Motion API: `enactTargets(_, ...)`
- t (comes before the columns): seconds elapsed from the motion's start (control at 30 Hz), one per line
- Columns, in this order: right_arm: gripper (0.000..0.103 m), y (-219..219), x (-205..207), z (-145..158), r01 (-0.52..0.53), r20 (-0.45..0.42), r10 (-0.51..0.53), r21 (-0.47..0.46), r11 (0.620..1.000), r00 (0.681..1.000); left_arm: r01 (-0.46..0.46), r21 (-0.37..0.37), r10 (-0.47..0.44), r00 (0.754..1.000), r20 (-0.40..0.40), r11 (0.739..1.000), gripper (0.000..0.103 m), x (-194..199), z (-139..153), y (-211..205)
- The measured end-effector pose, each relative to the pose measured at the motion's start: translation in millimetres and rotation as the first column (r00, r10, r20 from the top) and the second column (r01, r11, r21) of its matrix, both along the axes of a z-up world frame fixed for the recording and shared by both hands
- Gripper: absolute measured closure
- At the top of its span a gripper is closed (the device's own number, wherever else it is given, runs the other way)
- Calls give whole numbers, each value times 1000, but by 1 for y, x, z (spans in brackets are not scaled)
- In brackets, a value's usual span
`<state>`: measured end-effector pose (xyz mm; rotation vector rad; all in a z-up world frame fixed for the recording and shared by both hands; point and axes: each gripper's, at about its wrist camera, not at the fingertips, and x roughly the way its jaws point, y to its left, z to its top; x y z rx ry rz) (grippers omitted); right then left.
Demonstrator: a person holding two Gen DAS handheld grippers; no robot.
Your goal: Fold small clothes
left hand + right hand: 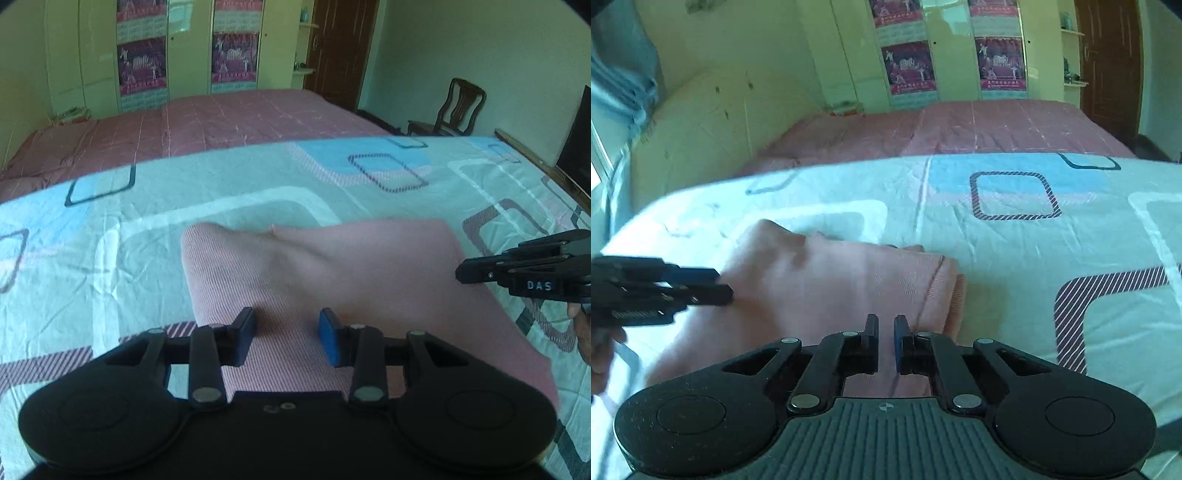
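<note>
Left wrist view: a pink folded garment [325, 273] lies at centre frame on a bed sheet [110, 229] printed with pale blue and white rounded squares and striped outlines. The left gripper [288, 336] sits at lower centre, over the garment's near portion. Its jaws stand parted, pink cloth visible in the gap; the pads do not press on the fabric. Released.

The right gripper [461, 273] enters from the right edge, its tip at the garment's right border. Contact with the cloth cannot be determined from this view.

Right wrist view: the same garment [820, 288] occupies centre left, its folded edge showing layered hems on the right side. The right gripper [885, 332] is at lower centre, above the garment's near right part. Its jaws are drawn nearly together with a thin slit between them; no cloth is seen caught there. Clenched, empty. The left gripper [727, 291] enters from the left edge, blurred, tip at the garment's left side.

Background, upper frame: a second bed with a pink checked cover [221, 122], a wardrobe [184, 48] with pictorial panels, a dark wooden door [343, 48], and a wooden chair [454, 107] at upper right. No containers are visible.
</note>
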<state>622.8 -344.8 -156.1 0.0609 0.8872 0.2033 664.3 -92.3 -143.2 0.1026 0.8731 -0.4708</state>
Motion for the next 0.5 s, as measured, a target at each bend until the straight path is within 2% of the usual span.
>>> enactTargets(0.07, 97, -14, 7, -14, 49, -32, -48, 15, 999, 998, -32, -39, 31, 999, -18, 999, 63, 5, -7, 2)
enactTargets(0.13, 97, -18, 7, -10, 37, -40, -36, 13, 999, 999, -22, -22, 22, 1000, -16, 1000, 64, 6, -3, -1)
enactTargets(0.2, 97, -17, -2, 0, 32, 0, -32, -10, 999, 999, -17, -26, 17, 1000, 7, 1000, 66, -3, 7, 2)
enactTargets(0.33, 96, -16, -41, 31, -3, 96, -2, 48, 999, 995, -6, -39, 9, 998, 63, 999, 66, -43, 23, 23)
enactTargets(0.4, 96, -12, -60, 38, -22, 99, 17, 49, 999, 995, -33, -41, 36, 997, 75, 999, 67, -66, 25, 39)
enactTargets(0.47, 95, -17, -80, 38, -6, 81, -3, 103, 995, 997, -80, -102, 85, 995, 52, 992, 67, -88, 25, 60)
enactTargets(0.5, 85, -20, -91, 35, 7, 57, -16, 150, 989, 998, -103, -137, 107, 994, 24, 985, 67, -95, 23, 67)
